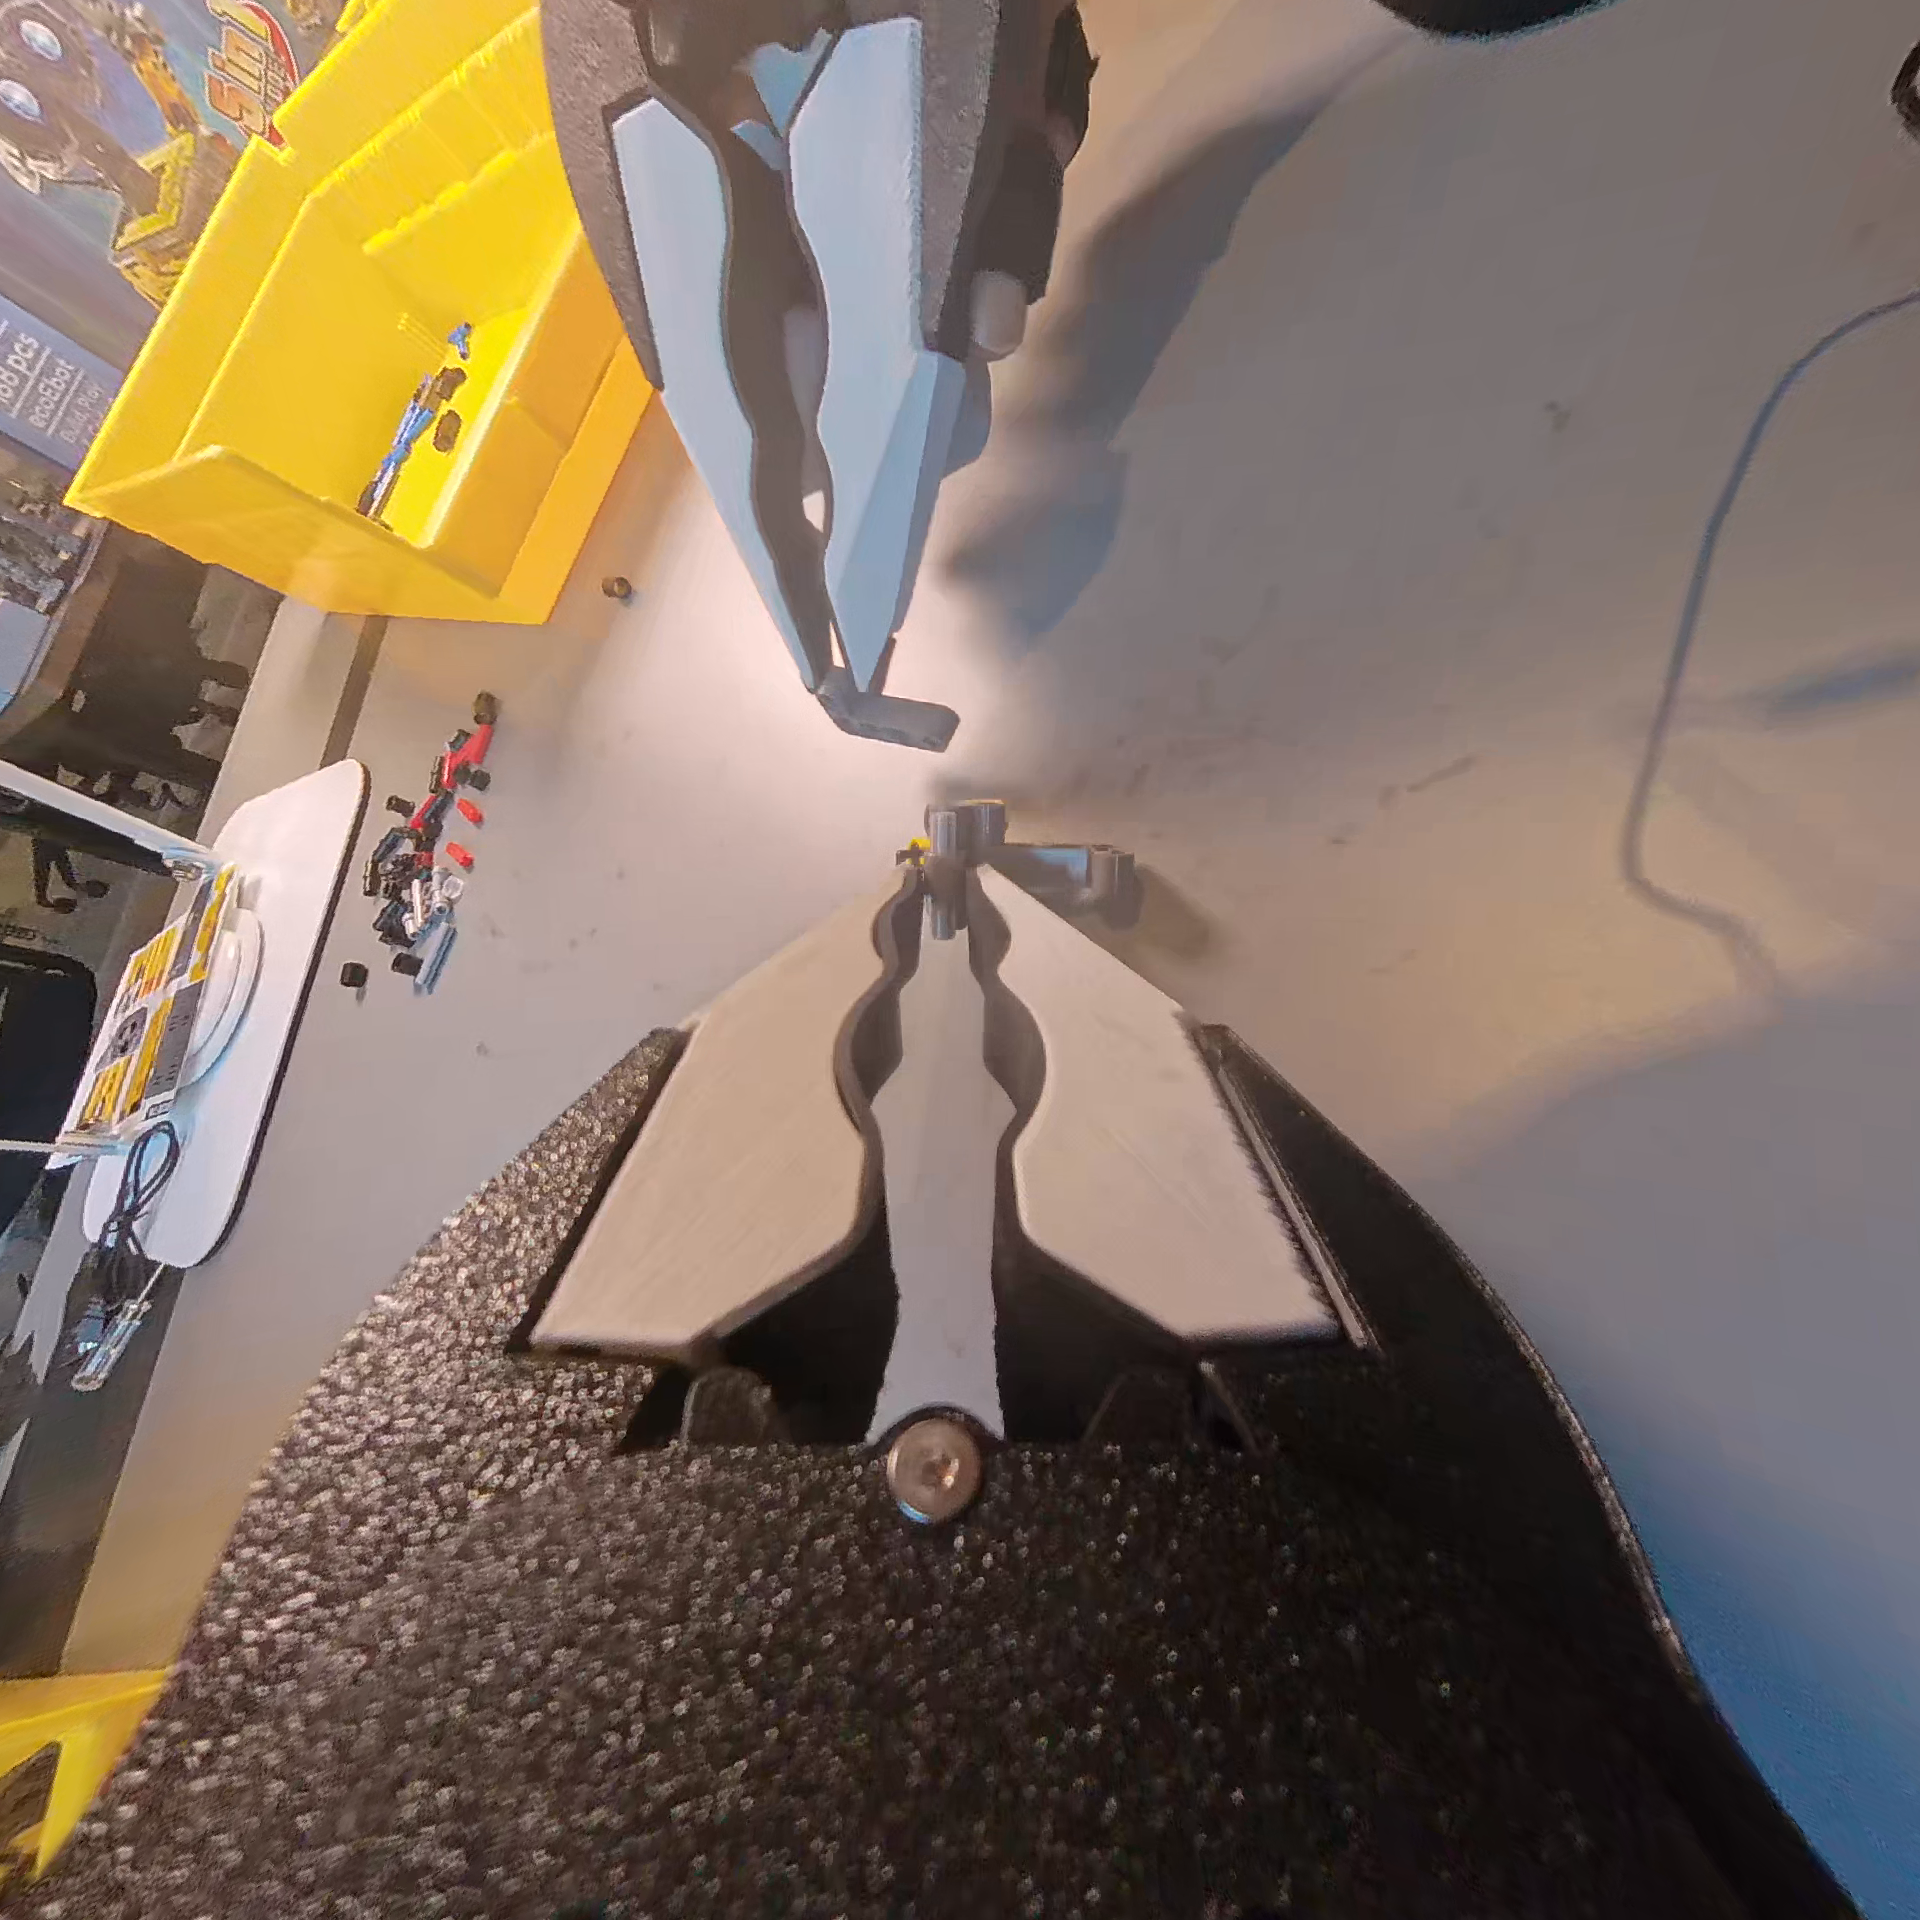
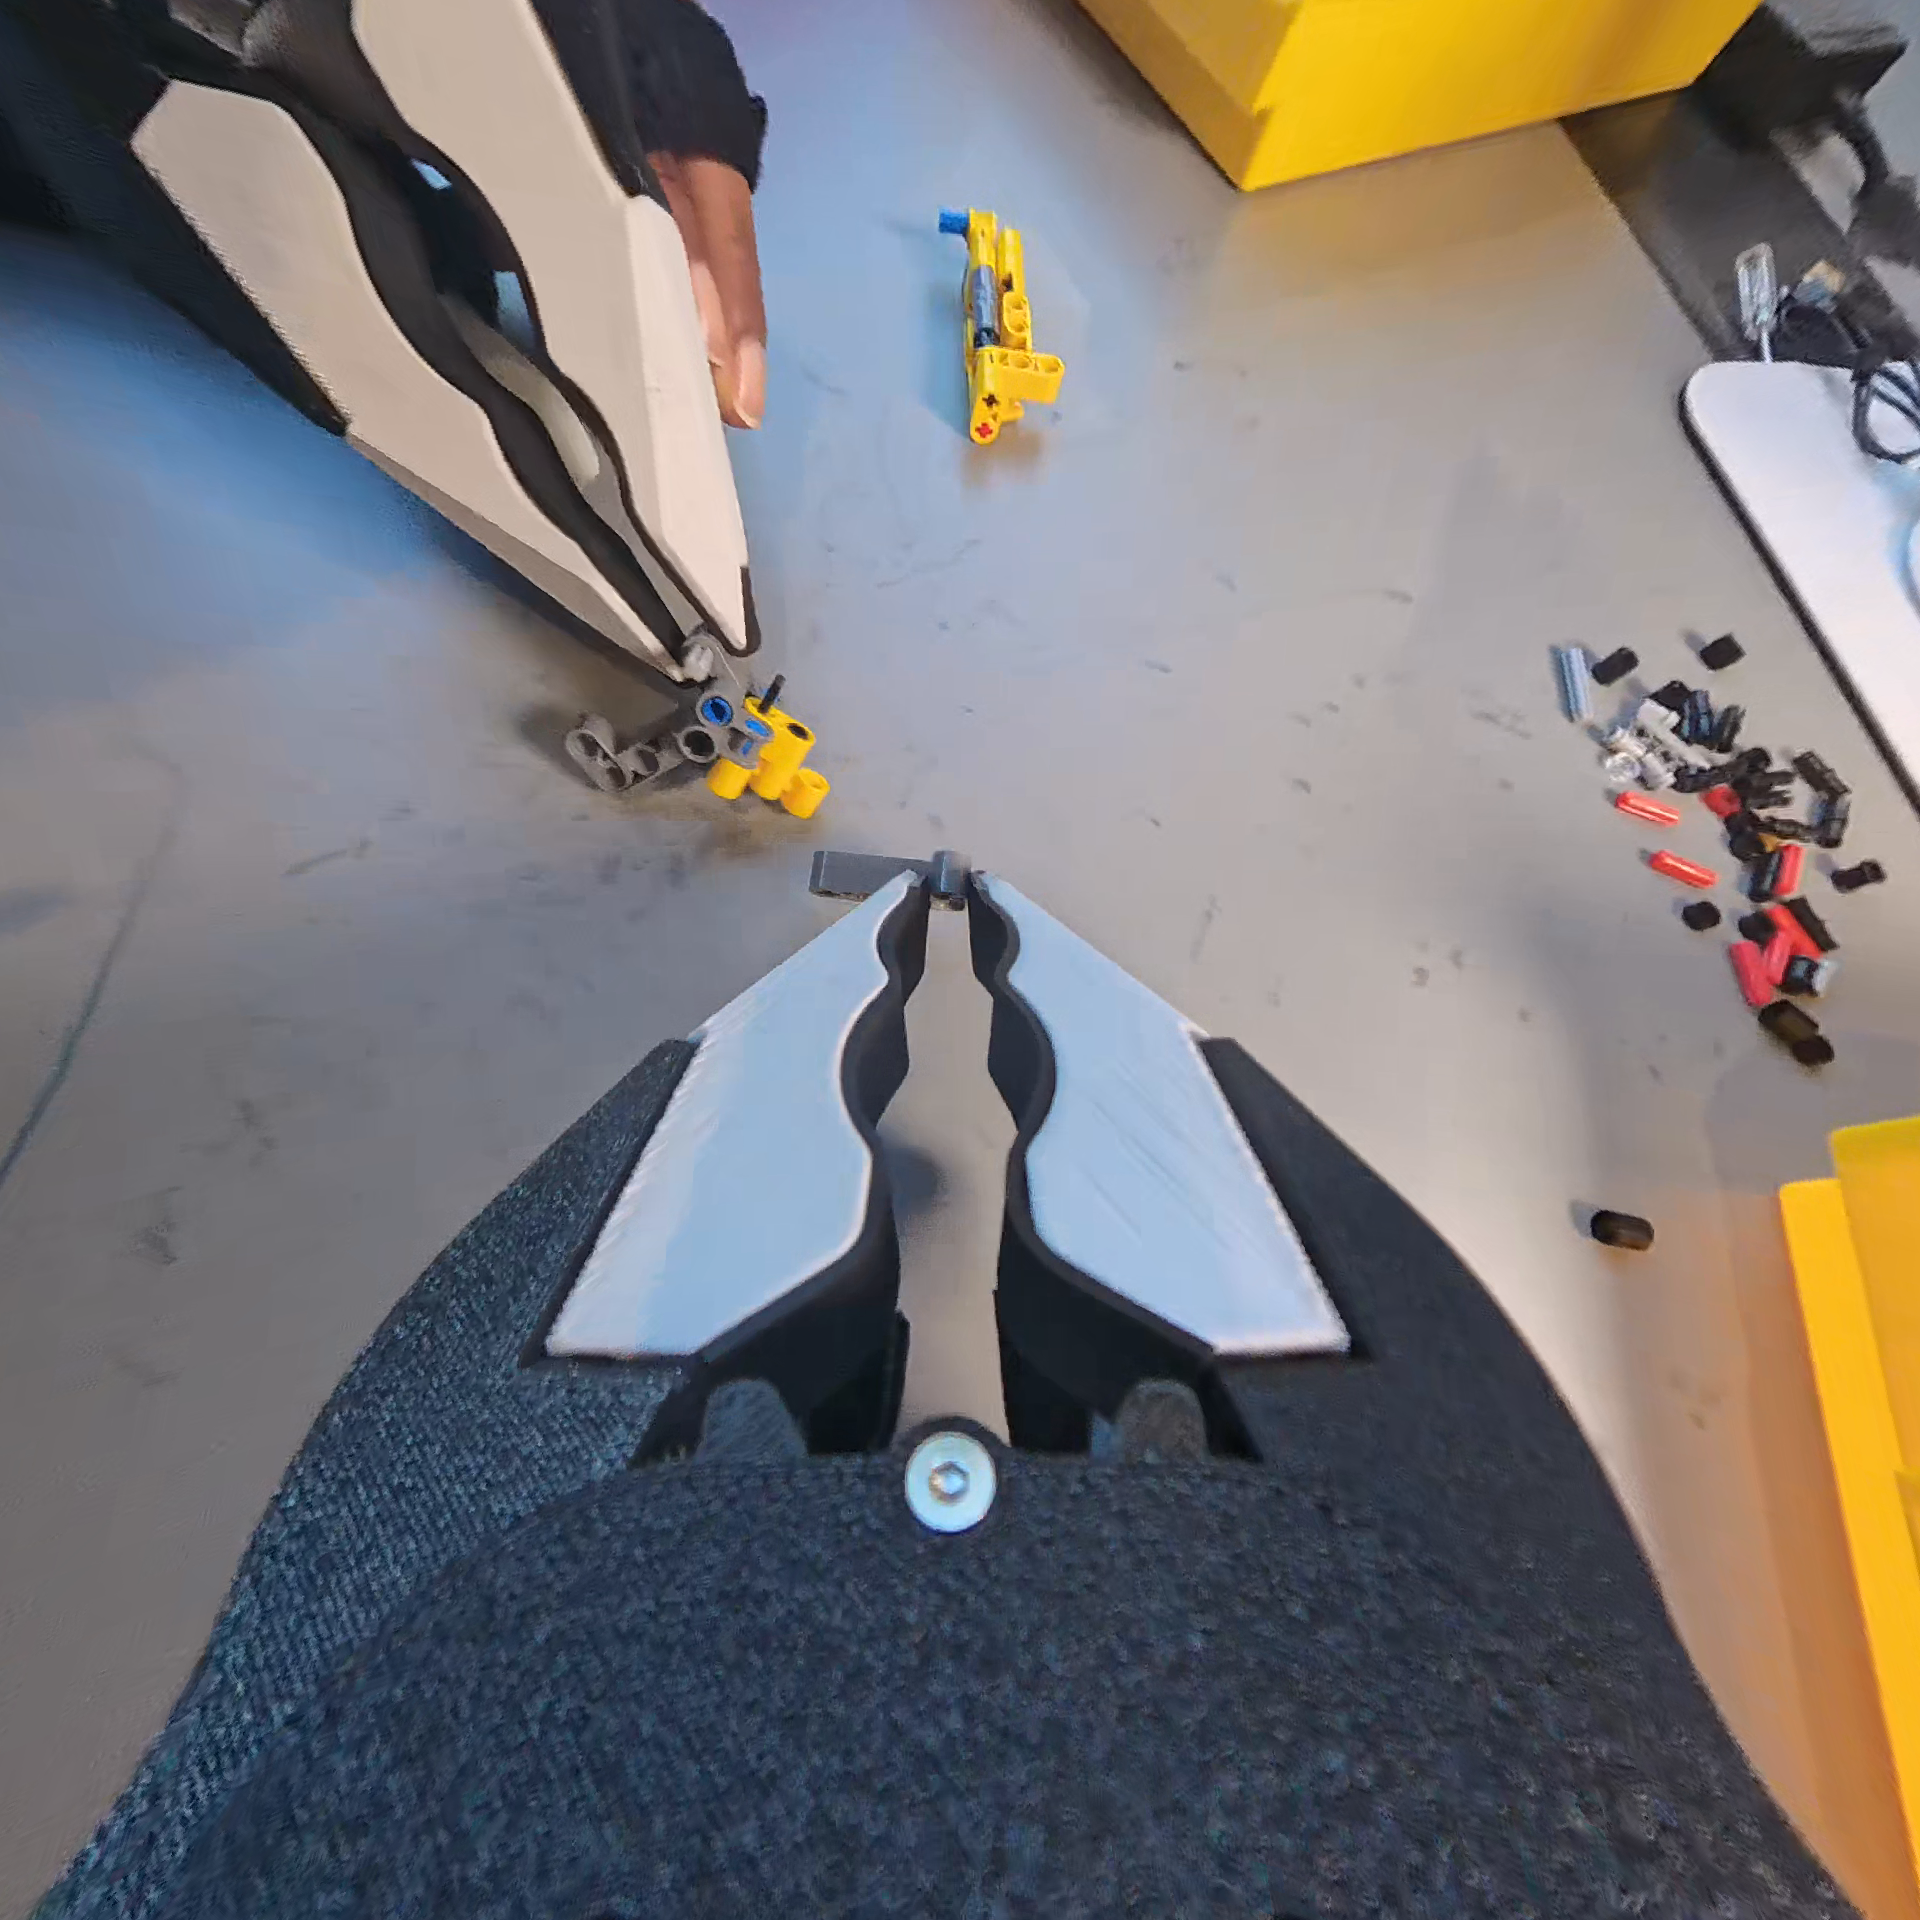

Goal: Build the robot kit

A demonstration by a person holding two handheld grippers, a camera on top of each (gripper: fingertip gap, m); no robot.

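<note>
The left gripper (image 1: 943, 883) is pinching a small grey-and-yellow plastic brick assembly (image 2: 717, 743); the right gripper (image 2: 945, 883) is clamping a light, rigid grey beam (image 2: 868, 873), likely best held by its end

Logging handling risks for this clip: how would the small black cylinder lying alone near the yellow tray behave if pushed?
The black cylinder lies on its side on the smooth grey table, so it would probably roll. It looks tiny and plastic, likely very light. Its rounded form may slip from the fingers.
</note>
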